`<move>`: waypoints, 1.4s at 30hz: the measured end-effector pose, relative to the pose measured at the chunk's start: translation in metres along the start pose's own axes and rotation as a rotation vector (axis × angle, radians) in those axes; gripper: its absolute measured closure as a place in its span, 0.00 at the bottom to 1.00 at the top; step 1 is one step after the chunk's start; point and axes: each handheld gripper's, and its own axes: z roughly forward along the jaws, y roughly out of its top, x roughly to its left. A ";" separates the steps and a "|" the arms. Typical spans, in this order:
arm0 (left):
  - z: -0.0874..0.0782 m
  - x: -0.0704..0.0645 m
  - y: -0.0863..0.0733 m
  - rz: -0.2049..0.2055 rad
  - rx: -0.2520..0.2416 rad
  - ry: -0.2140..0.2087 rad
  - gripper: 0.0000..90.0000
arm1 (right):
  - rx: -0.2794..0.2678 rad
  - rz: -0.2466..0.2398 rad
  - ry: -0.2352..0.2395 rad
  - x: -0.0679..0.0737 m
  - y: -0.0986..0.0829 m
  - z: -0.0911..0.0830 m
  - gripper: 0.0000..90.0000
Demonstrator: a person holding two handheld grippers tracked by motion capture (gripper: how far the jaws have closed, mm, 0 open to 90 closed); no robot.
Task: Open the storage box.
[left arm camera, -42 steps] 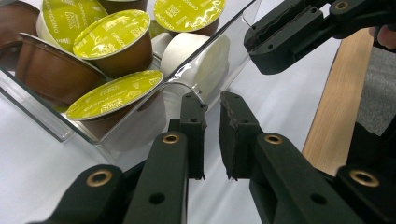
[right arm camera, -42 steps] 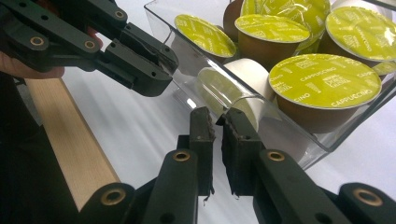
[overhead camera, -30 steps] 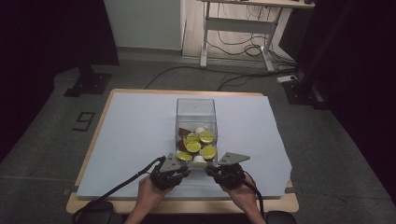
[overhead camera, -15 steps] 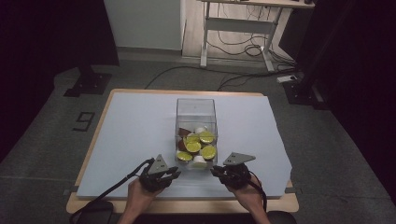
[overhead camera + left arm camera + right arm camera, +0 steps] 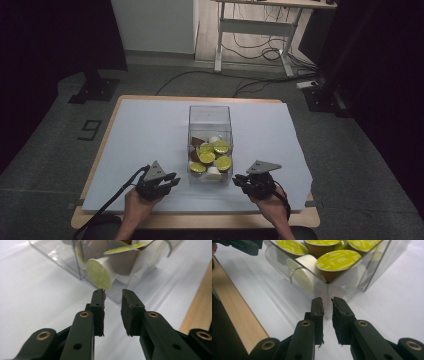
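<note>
A clear plastic box [image 5: 210,111] stands mid-table, its near half holding several coffee capsules [image 5: 215,155] with yellow-green lids, plus white and brown ones. My left gripper [image 5: 174,178] rests on the white sheet just left of the box's near corner, and my right gripper [image 5: 237,179] just right of it. In the left gripper view, the left gripper [image 5: 113,293] is narrowly open and empty, facing the box wall [image 5: 57,255] and a white capsule [image 5: 98,273] lying on its side. The right gripper [image 5: 327,301], its gap narrower and empty, points at the box corner [image 5: 372,267] with a green-lidded capsule [image 5: 337,260] behind it.
A white sheet [image 5: 145,130] covers the wooden table, whose bare front edge [image 5: 200,220] lies under the hands. Bare sheet lies to either side of the box and behind it. Floor cables and a desk frame [image 5: 250,30] stand beyond the table.
Both hands have drawn outward from the box: the left gripper moved left, the right gripper moved right. The box and capsules have not moved.
</note>
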 end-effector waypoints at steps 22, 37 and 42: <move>0.018 0.027 -0.015 -0.026 0.039 0.066 0.55 | 0.042 0.022 -0.094 -0.048 -0.011 -0.007 0.65; 0.025 0.034 -0.019 -0.045 0.076 0.067 0.25 | 0.070 0.049 -0.137 -0.060 -0.030 0.004 0.36; 0.026 0.035 -0.020 -0.041 0.090 0.067 0.16 | 0.098 0.061 -0.146 -0.063 -0.037 0.011 0.28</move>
